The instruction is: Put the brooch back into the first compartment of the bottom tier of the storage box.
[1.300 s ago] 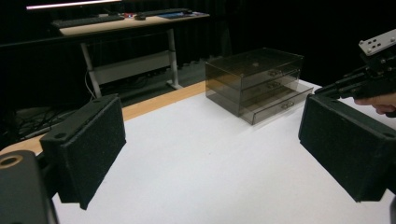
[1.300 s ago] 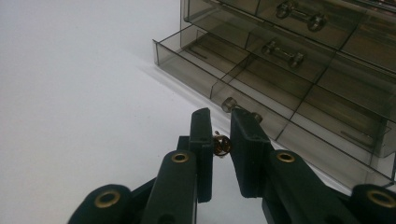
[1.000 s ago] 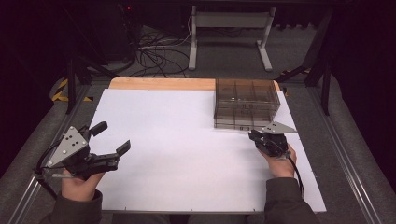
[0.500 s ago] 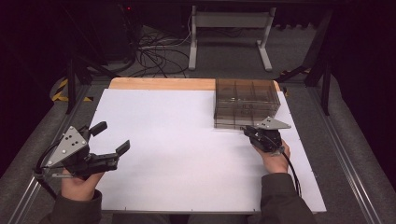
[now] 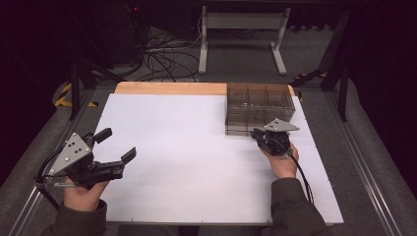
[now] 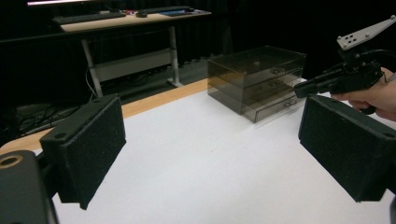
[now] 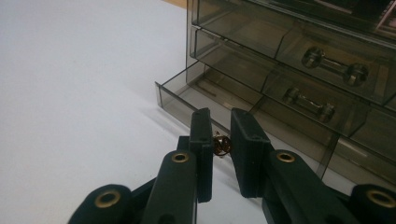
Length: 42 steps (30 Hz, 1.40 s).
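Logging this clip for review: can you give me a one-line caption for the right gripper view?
Right hand-held gripper closed on the small metal knob of the smoky transparent plastic drawer unit's slightly open bottom drawer.

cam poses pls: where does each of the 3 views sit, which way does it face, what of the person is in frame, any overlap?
High view: above the person's side, facing forward and down; both forearms, left gripper, right gripper.
Left gripper view: rides that gripper, faces across the table; own fingers spread.
Right gripper view: faces the bottom drawer's knob.
Shared: drawer box, all three.
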Tool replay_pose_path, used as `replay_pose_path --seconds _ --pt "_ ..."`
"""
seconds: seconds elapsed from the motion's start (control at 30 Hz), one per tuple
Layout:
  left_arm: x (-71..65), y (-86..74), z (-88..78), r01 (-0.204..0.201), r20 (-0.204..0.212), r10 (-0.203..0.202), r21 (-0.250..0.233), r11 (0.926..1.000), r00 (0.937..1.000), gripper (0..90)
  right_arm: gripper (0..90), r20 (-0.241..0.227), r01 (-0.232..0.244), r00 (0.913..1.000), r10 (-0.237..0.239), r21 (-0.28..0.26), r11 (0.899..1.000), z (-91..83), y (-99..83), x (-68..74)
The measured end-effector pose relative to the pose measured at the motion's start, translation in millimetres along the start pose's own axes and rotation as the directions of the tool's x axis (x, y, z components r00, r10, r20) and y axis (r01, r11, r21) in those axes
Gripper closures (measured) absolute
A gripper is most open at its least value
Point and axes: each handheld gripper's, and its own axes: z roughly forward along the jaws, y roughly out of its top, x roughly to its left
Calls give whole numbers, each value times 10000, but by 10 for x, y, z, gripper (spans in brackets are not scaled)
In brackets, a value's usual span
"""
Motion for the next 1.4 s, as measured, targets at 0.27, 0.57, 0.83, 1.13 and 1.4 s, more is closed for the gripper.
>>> replay_pose_path --seconds 0.27,0.57,0.83,1.13,1.4 --pt "7 -3 -2 24 -50 -24 -1 10000 10000 81 799 -7 -113 9999 113 -105 9999 92 23 -9" --pt "12 -6 5 0 -16 0 35 10000 10000 81 800 -76 -320 9995 317 -343 9989 170 26 -44" --pt "11 -11 19 -16 -21 16 49 10000 10000 81 799 -159 -516 9986 506 -694 9963 267 -5 -65" --pt "21 -18 14 44 -54 -44 91 9999 10000 81 799 -293 -920 9956 889 -1308 9871 405 -65 -97" --pt "24 -23 18 58 -52 -58 83 9999 10000 81 798 -290 -1090 9940 1058 -1512 9825 479 -106 -113"
